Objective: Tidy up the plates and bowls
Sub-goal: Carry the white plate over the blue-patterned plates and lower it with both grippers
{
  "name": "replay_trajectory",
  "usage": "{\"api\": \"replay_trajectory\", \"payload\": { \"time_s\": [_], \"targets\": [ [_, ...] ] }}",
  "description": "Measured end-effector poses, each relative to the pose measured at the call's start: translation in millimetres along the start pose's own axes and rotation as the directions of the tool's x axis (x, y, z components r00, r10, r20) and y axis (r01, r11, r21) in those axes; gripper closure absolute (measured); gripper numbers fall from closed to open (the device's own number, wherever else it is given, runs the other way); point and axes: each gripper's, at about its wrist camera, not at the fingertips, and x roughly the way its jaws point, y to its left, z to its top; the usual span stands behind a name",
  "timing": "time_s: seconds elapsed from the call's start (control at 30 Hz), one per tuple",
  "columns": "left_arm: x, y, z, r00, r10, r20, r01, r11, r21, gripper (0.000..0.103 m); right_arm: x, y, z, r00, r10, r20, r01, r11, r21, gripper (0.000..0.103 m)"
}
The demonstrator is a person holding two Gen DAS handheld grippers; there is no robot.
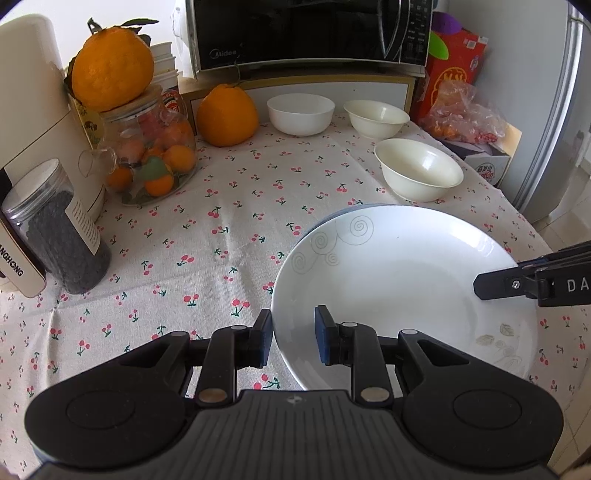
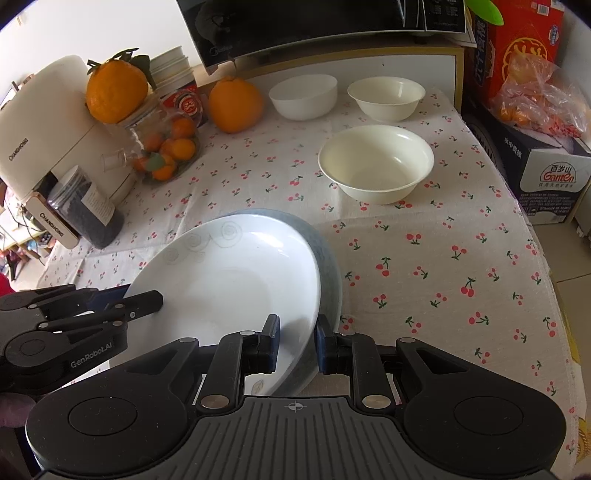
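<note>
A white plate (image 1: 399, 280) (image 2: 229, 273) with faint swirl marks lies on a grey-blue plate (image 2: 330, 258), whose rim shows as a sliver (image 1: 325, 220) in the left wrist view. My left gripper (image 1: 294, 341) (image 2: 144, 295) is shut on the white plate's left rim, one pad outside and one inside. On the opposite rim my right gripper (image 2: 297, 341) (image 1: 480, 286) is shut too, with the grey-blue plate's edge just beside its outer pad. Three empty white bowls stand behind: a near one (image 1: 419, 168) (image 2: 375, 160) and two at the back (image 1: 301, 110) (image 1: 376, 116) (image 2: 303, 94) (image 2: 386, 96).
A microwave (image 1: 310, 33) stands at the back. At the left are a large orange (image 1: 226, 116), a glass jar of small oranges (image 1: 151, 158) topped by another orange, a dark-filled jar (image 1: 59, 229) and a white appliance (image 1: 29, 92). Boxes and a bag (image 2: 535, 99) crowd the right; the table edge (image 2: 546, 295) runs there.
</note>
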Motion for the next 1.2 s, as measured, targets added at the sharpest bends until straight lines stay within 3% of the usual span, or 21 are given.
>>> {"api": "replay_trajectory", "payload": {
  "time_s": [0.43,1.2],
  "targets": [
    [5.5,-10.2,-2.0,0.999,0.039,-0.017,-0.038,0.997,0.060,0.081,-6.6,-5.6,0.4,1.000,-0.003,-0.005,0.003,1.000,0.020,0.086],
    [4.4,-8.2,-1.3,0.999,0.027,-0.028,-0.026,0.999,0.034,0.081,-9.0,-5.3,0.4,0.999,-0.019,-0.041,0.018,1.000,-0.019,0.084]
  ]
}}
